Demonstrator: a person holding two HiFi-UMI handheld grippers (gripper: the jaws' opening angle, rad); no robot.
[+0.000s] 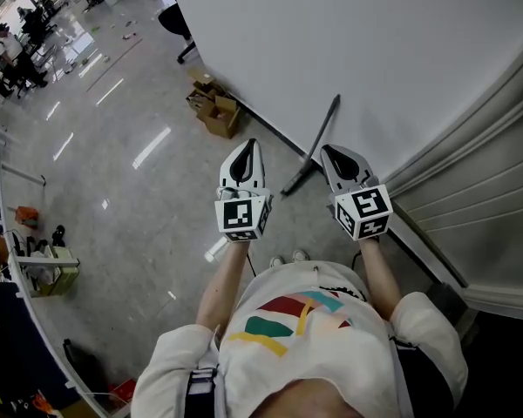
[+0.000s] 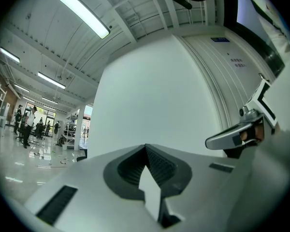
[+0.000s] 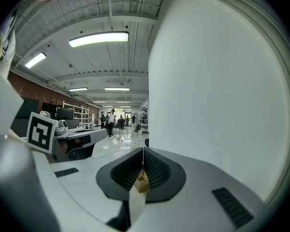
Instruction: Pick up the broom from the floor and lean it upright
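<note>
The broom (image 1: pixel 318 140) is a dark stick with a dark head. It stands slanted, head on the floor at the baseboard and handle tip resting against the white wall (image 1: pixel 375 50). Neither gripper touches it. My left gripper (image 1: pixel 246 149) is held out to the left of the broom, jaws shut and empty. My right gripper (image 1: pixel 329 152) is just right of the broom's lower part, also shut with nothing in it. In the left gripper view the left gripper (image 2: pixel 146 150) has its jaws closed against each other. The right gripper (image 3: pixel 143 154) looks the same in its own view.
Cardboard boxes (image 1: pixel 214 108) lie by the wall to the left of the broom, with a dark chair (image 1: pixel 176 21) beyond them. A ribbed roller door (image 1: pixel 492 190) fills the right side. My shoes (image 1: pixel 288 257) stand on the glossy floor (image 1: pixel 131 172). People stand far off (image 1: pixel 22 37).
</note>
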